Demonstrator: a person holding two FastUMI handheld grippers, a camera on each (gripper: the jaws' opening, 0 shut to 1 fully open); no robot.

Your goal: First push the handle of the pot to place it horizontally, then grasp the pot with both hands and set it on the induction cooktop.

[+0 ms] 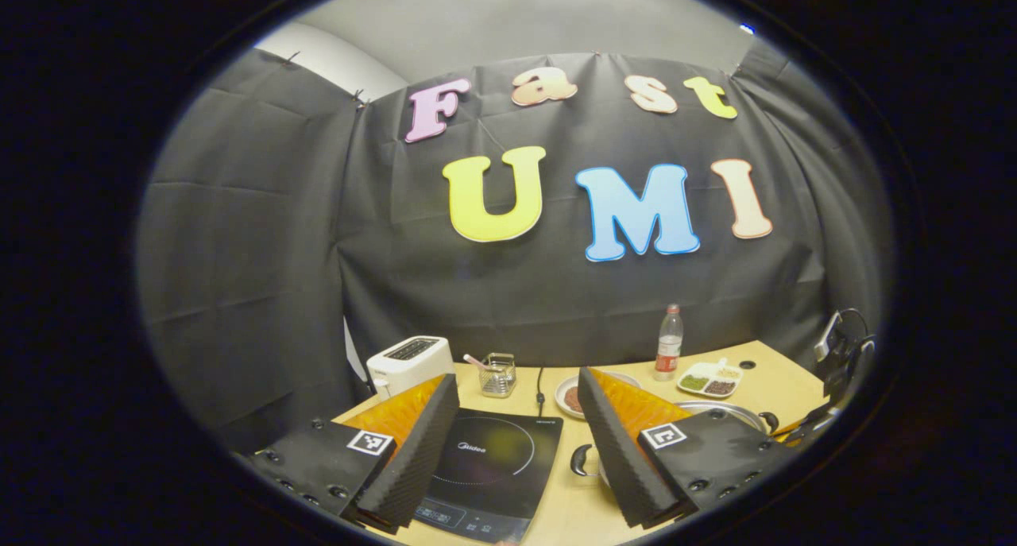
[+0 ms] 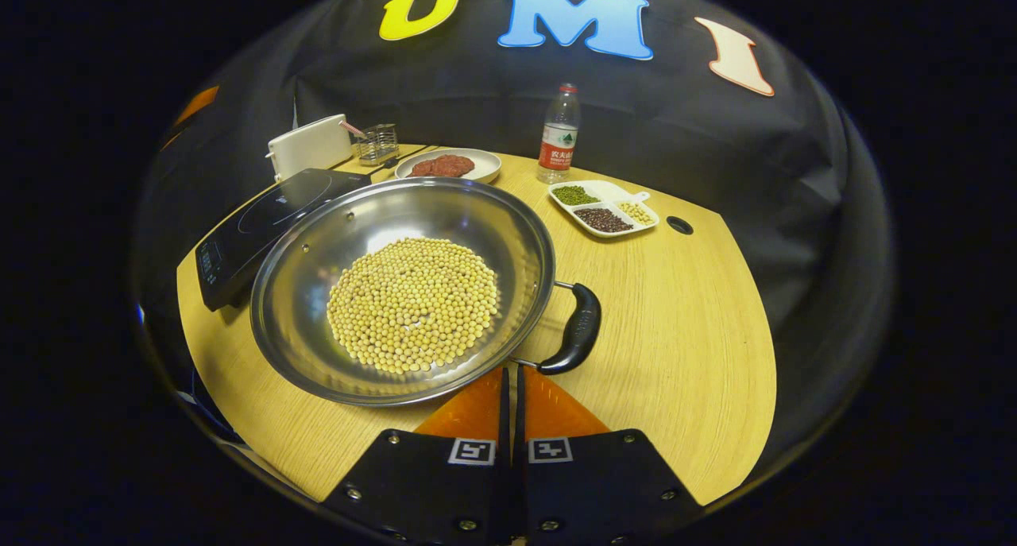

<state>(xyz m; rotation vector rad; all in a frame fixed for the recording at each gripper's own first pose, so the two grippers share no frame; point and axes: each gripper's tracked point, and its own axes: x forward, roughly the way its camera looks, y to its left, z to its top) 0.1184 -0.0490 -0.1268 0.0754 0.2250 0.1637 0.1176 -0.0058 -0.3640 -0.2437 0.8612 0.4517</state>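
Observation:
A steel pot (image 2: 357, 228) holding yellow beans (image 2: 413, 303) sits on the wooden table, right beside the black induction cooktop (image 2: 262, 208). Its black handle (image 2: 580, 327) juts out at the near right. My right gripper (image 2: 512, 369) is shut and empty, its tips at the pot's near rim just left of the handle's lower end. In the left gripper view, my left gripper (image 1: 518, 377) hovers open and empty above the cooktop (image 1: 489, 458). The pot's rim (image 1: 715, 408) peeks from behind its right finger, with one black handle (image 1: 582, 460) near the cooktop and another (image 1: 769, 421) on the far side.
At the back of the table stand a white toaster (image 1: 409, 361), a wire basket (image 1: 497, 373), a plate of meat (image 2: 449, 164), a water bottle (image 2: 560, 137) and a divided dish of beans (image 2: 604, 208). A cable hole (image 2: 679, 225) lies right of the dish.

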